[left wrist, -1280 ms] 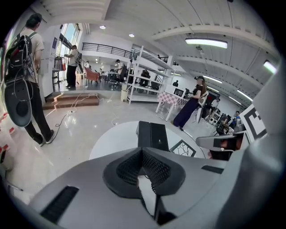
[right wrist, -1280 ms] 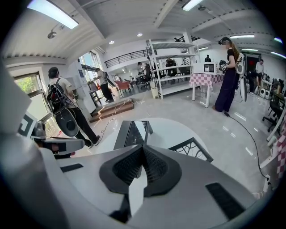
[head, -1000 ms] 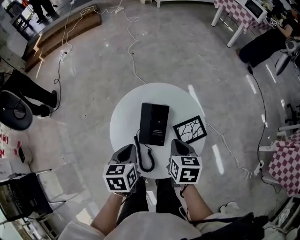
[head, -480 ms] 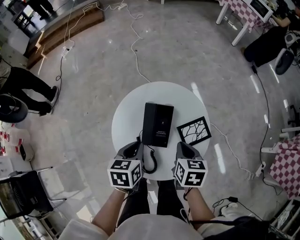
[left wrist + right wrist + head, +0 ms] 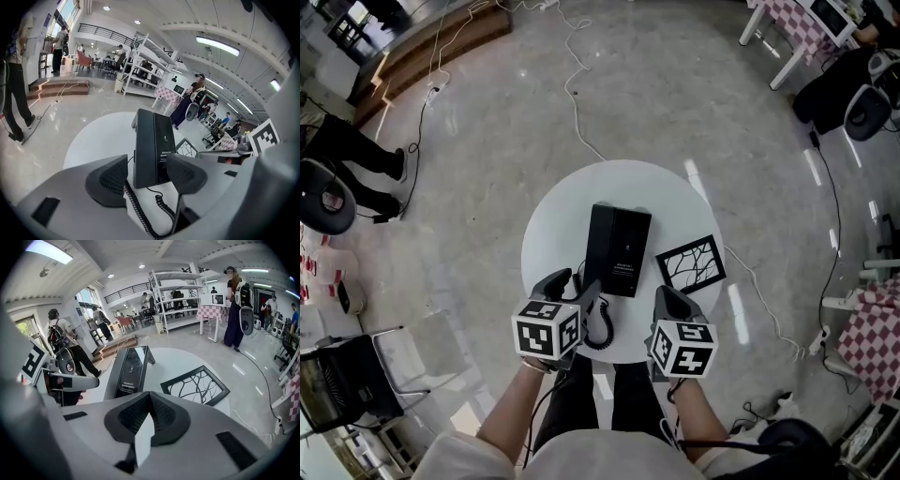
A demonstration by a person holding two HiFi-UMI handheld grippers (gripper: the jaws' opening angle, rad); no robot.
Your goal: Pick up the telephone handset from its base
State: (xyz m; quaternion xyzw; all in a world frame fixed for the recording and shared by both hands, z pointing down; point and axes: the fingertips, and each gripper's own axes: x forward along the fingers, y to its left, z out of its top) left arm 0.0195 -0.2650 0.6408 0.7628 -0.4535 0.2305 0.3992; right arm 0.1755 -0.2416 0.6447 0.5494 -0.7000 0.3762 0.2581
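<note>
Black telephone (image 5: 620, 248), black coiled cord (image 5: 600, 328), white table (image 5: 558, 234), black-framed branch-pattern picture (image 5: 691, 266), grey floor (image 5: 675, 94)

Bright ceiling strips (image 5: 224, 46) glare off the glossy floor (image 5: 694, 84), and fisheye bends the edges.

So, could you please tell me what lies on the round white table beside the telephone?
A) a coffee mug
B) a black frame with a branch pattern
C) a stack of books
B: in the head view a black frame with a branching pattern lies flat on the table, just right of the telephone.
</note>
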